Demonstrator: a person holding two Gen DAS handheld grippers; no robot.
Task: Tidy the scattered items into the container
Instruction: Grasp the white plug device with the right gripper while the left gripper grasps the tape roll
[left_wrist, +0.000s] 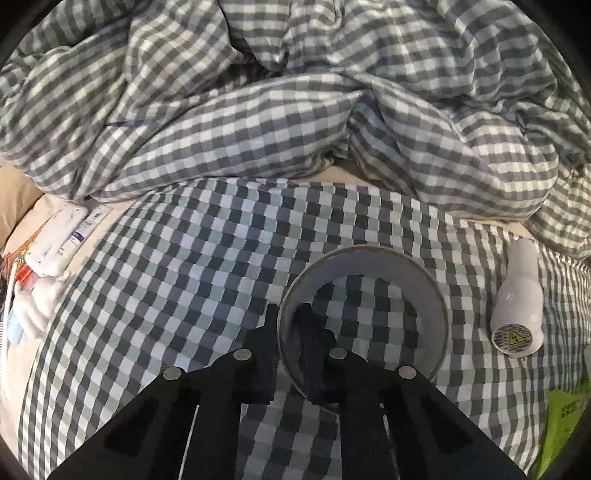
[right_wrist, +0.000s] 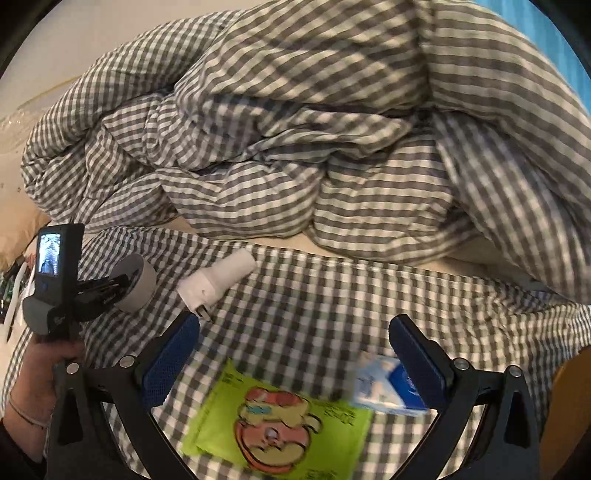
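My left gripper (left_wrist: 290, 325) is shut on the near wall of a grey tape roll (left_wrist: 424, 291), one finger inside the ring and one outside, held just above the checked bed cover. In the right wrist view the left gripper (right_wrist: 110, 284) holds the tape roll (right_wrist: 142, 280) at the left. A white plug adapter (left_wrist: 519, 295) lies to the roll's right, also seen in the right wrist view (right_wrist: 218, 278). My right gripper (right_wrist: 295, 347) is open over a green snack packet (right_wrist: 280, 417), with a blue-white small box (right_wrist: 388, 387) by its right finger.
A bunched checked duvet (left_wrist: 295, 92) fills the far side of the bed. At the left edge lie a white packet (left_wrist: 59, 236) and other mixed items (left_wrist: 33, 306). The green packet's corner (left_wrist: 565, 417) shows at the right.
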